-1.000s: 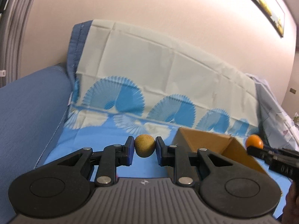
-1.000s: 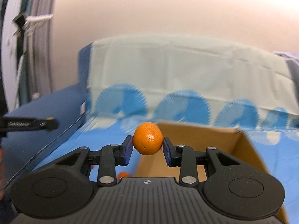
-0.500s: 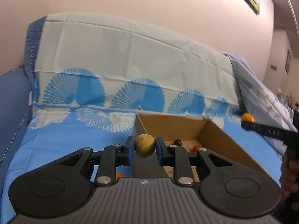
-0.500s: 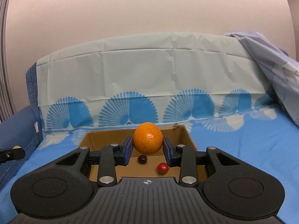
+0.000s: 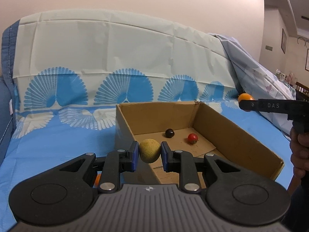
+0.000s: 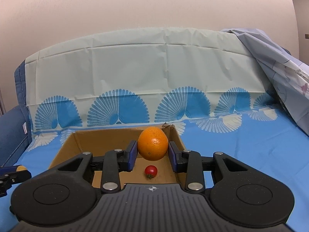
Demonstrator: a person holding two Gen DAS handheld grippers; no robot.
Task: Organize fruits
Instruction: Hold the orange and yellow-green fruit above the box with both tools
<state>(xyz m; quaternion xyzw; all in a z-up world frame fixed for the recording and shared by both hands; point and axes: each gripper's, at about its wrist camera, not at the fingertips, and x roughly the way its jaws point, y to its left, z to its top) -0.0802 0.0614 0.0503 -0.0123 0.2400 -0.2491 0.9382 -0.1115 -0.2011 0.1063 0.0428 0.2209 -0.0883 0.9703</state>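
Observation:
My left gripper (image 5: 148,155) is shut on a tan-yellow round fruit (image 5: 149,150), held over the near left corner of an open cardboard box (image 5: 237,135). Inside the box lie a dark round fruit (image 5: 169,133) and a red cherry tomato (image 5: 192,138). My right gripper (image 6: 152,154) is shut on an orange (image 6: 153,146), held above the box (image 6: 67,147) with the tomato (image 6: 151,171) below it. The right gripper with the orange (image 5: 244,97) also shows at the right in the left wrist view. The left gripper's tip (image 6: 17,171) shows at the left edge of the right wrist view.
The box stands on a blue cloth with fan patterns (image 5: 58,135) that covers a sofa seat and back (image 6: 135,67). A small orange thing (image 5: 97,179) lies on the cloth under my left gripper. A crumpled pale blue sheet (image 6: 285,67) hangs at the right.
Both grippers have swung toward the box with their fruits. The box interior with the dark fruit and tomato has come into view, and the right gripper has moved over it.

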